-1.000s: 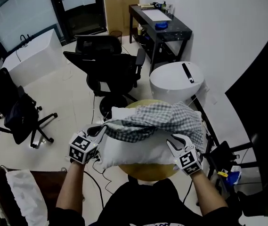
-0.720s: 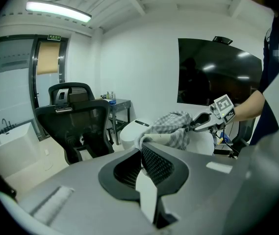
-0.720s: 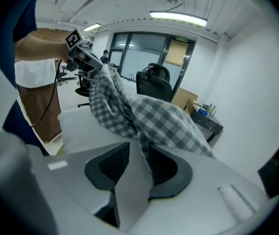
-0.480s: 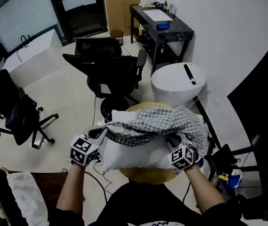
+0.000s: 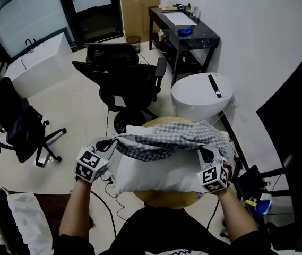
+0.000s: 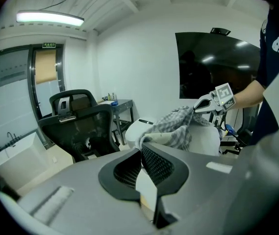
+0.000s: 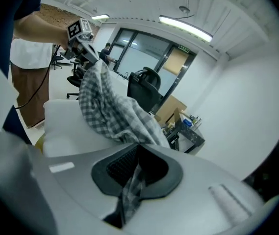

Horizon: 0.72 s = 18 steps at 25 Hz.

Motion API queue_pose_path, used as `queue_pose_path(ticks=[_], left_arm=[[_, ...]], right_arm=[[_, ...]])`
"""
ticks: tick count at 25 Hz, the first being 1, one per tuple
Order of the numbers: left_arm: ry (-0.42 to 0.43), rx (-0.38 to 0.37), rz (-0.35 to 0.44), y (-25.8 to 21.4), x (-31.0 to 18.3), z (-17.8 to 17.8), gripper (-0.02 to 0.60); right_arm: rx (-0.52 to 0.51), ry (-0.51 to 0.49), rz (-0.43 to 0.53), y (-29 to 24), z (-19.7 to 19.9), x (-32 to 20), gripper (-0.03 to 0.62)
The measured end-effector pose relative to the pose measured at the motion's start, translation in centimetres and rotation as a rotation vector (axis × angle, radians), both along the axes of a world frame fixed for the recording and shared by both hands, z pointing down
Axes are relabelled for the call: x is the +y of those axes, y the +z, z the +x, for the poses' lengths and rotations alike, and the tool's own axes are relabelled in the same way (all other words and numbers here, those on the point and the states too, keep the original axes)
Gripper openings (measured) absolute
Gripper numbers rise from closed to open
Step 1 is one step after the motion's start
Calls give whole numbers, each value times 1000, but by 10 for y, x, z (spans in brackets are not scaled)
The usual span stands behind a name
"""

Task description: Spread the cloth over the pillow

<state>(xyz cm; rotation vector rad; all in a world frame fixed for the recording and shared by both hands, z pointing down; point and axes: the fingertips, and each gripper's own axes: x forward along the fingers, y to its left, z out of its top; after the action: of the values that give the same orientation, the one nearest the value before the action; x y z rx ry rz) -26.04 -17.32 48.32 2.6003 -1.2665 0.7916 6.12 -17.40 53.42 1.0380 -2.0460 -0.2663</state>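
Note:
A white pillow [image 5: 161, 174] lies on a small round wooden table [image 5: 164, 200] in front of me. A grey-and-white checked cloth [image 5: 172, 139] lies bunched in a band along the pillow's far edge. My left gripper [image 5: 105, 147] is shut on the cloth's left end; a pale edge of the cloth [image 6: 176, 126] sits between the jaws of this gripper [image 6: 141, 148]. My right gripper [image 5: 206, 155] has just closed on the right end. In the right gripper view, checked fabric [image 7: 107, 109] runs down between the jaws of that gripper [image 7: 138, 148].
A black office chair [image 5: 127, 78] stands just beyond the table. To its right are a white round drum [image 5: 201, 92] and a black desk [image 5: 185, 28]. Another dark chair [image 5: 18, 129] is at the left. A second white pillow [image 5: 26, 217] lies at the lower left.
My right gripper went from open beside the pillow's near right corner to the cloth's right end and shut on it. The cloth now stretches more between both grippers. The left gripper kept its hold.

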Motion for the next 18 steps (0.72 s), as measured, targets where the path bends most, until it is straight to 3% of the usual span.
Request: queue_pose_path(ticks=[18], left_arm=[[76,-157,180,-95,-88,-6,0]], right_arm=[[9,48,266,-146,60,-53,14]])
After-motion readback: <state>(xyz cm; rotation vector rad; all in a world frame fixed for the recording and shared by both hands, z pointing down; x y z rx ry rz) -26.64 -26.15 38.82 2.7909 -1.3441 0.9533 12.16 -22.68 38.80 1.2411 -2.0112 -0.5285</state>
